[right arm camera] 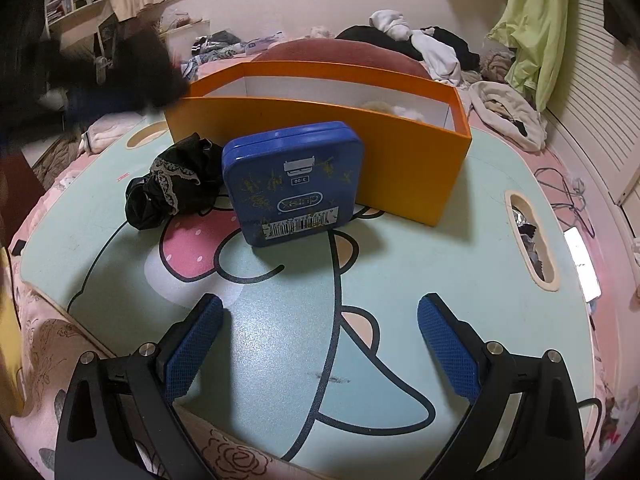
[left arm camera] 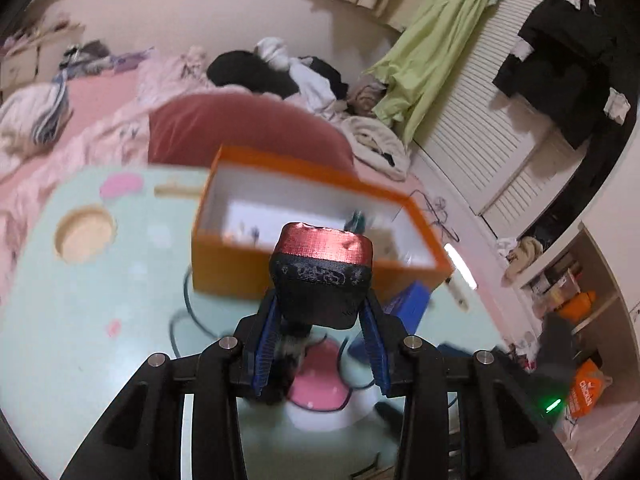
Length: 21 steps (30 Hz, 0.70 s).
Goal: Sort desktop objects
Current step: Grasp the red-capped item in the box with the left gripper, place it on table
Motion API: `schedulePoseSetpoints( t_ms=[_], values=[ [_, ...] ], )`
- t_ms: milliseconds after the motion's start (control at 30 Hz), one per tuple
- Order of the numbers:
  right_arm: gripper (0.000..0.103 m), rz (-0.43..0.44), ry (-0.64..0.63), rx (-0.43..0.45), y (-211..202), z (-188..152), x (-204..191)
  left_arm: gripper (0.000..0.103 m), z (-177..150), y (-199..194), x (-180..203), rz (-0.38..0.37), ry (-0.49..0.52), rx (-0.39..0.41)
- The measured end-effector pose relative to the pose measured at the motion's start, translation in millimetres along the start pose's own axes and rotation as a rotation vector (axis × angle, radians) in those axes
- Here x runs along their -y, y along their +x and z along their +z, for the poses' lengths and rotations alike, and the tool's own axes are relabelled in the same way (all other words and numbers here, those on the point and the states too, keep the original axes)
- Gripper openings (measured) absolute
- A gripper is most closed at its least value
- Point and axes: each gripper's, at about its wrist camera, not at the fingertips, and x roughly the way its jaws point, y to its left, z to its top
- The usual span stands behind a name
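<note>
Between our left tongs [left arm camera: 320, 320], clenched on it, sits one ribbed black-and-red block [left arm camera: 322, 276], held above the smooth mint tabletop [left arm camera: 80, 300] before one glossy orange box [left arm camera: 256, 272]. Our right tongs [right arm camera: 320, 344] gape, holding nothing; beyond lie one rounded blue tin [right arm camera: 292, 180] and one crumpled black lace cloth [right arm camera: 168, 184].

A lime-green garment [left arm camera: 436, 40] is hanging against white louvred doors [left arm camera: 500, 136] at far right, with dark clothing [left arm camera: 560, 60] hanging beside it. Black and white clothes [right arm camera: 416, 46] are lying heaped on the pink bedding [left arm camera: 96, 96] at the far side, near a rust-red cushion [left arm camera: 240, 128]. An orange bag [left arm camera: 588, 394] is sitting on the floor at near right, below open shelves [left arm camera: 576, 284].
</note>
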Motion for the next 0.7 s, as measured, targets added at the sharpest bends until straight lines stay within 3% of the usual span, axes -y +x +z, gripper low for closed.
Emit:
schedulePoseSetpoints(
  t_ms=[100, 200, 267, 367, 433, 533, 600, 700],
  values=[
    [0.098, 0.000, 0.001, 0.001, -0.4, -0.2, -1.2, 0.041, -17.0, 4.1, -6.7, 0.011, -0.022, 0.017],
    [0.098, -0.001, 0.003, 0.002, -1.2, 0.0, 0.2, 0.063, -25.1, -4.7, -3.5, 0.034, -0.002, 0.067],
    [0.098, 0.014, 0.021, 0.013, -3.7, -1.1, 5.1, 0.088, -29.1, -15.0, -5.7, 0.035, 0.004, 0.105],
    [0.098, 0.055, 0.098, 0.051, -12.0, -3.1, 18.9, 0.090, -38.9, -22.0, -4.7, 0.079, 0.049, 0.112],
    [0.096, 0.068, 0.162, 0.122, -24.8, -3.9, 30.6, 0.091, -48.9, -22.8, 1.1, 0.139, 0.123, 0.103],
    [0.081, 0.122, 0.197, 0.233, -46.5, 1.0, 40.4, 0.092, -58.4, -18.3, 1.5, 0.209, 0.166, 0.074],
    [0.075, 0.170, 0.199, 0.247, -51.5, 18.3, 40.9, 0.092, -62.8, -11.2, -6.4, 0.253, 0.127, 0.032],
    [0.066, 0.280, 0.197, 0.204, -46.7, 70.8, 32.9, 0.098, -65.5, -3.4, -12.2, 0.323, 0.101, -0.009]
  ],
)
